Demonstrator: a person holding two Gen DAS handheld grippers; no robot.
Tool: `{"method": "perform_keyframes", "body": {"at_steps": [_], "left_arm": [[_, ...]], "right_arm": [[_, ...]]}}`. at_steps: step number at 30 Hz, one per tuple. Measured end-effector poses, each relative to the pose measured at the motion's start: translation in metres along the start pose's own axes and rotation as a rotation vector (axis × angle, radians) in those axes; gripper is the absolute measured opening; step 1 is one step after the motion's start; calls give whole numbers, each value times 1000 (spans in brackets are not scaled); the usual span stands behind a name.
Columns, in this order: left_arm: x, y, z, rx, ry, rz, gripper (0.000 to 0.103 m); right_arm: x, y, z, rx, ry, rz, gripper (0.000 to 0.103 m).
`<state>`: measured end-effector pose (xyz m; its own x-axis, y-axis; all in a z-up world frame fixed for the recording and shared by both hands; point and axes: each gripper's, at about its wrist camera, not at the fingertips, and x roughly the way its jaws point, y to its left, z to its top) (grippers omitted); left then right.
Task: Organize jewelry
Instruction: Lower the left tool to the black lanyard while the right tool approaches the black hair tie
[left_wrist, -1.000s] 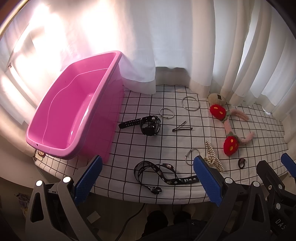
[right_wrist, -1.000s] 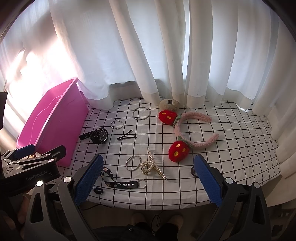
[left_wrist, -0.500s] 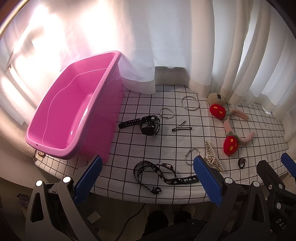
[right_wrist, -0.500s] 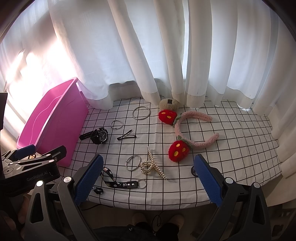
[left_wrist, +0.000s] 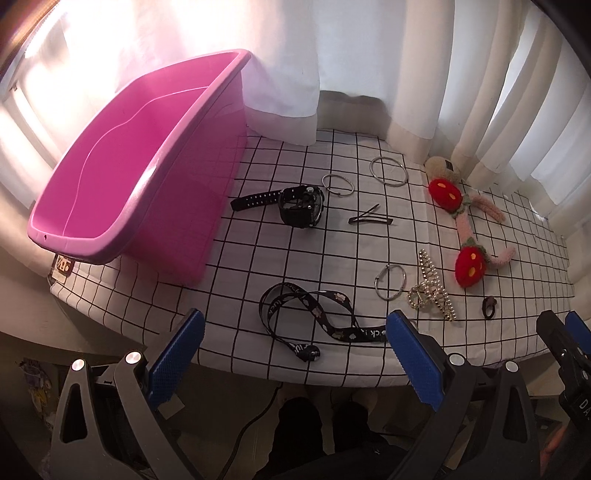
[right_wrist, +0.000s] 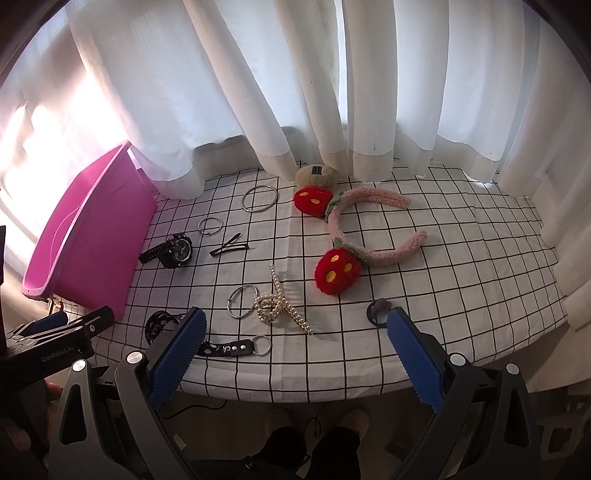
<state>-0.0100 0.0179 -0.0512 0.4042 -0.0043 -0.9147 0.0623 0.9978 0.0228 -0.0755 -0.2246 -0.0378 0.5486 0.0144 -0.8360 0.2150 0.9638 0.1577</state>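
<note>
A pink tub (left_wrist: 122, 177) (right_wrist: 92, 236) stands empty at the left of the gridded cloth. On the cloth lie a black watch (left_wrist: 299, 205) (right_wrist: 173, 251), a black lanyard (left_wrist: 306, 317) (right_wrist: 221, 347), several silver bangles (left_wrist: 388, 171) (right_wrist: 258, 197), a black hair clip (left_wrist: 369, 219), a pearl claw clip (left_wrist: 430, 291) (right_wrist: 280, 306), a strawberry headband (left_wrist: 465, 229) (right_wrist: 354, 236) and a small dark ring (left_wrist: 489, 306) (right_wrist: 376, 312). My left gripper (left_wrist: 293, 360) is open and empty at the front edge above the lanyard. My right gripper (right_wrist: 295, 354) is open and empty near the claw clip.
White curtains (right_wrist: 295, 92) hang along the back of the table. A beige plush piece (right_wrist: 317, 175) lies against them. The table's front edge (left_wrist: 295, 376) is just under both grippers, with the person's feet (right_wrist: 314, 424) below.
Both grippers have edged slightly closer to the table. Nothing on the cloth has moved.
</note>
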Motion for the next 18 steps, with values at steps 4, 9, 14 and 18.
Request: {"method": "perform_keyframes", "body": {"at_steps": [4, 9, 14, 18], "left_arm": [[20, 2, -14, 4, 33, 44, 97], [35, 7, -31, -19, 37, 79, 97], [49, 10, -43, -76, 20, 51, 97], [71, 8, -52, -87, 86, 27, 97]], "right_arm": [[14, -16, -10, 11, 29, -12, 94], [32, -39, -22, 25, 59, -29, 94], [49, -63, -29, 20, 65, -56, 94], [64, -83, -35, 11, 55, -84, 94]]}}
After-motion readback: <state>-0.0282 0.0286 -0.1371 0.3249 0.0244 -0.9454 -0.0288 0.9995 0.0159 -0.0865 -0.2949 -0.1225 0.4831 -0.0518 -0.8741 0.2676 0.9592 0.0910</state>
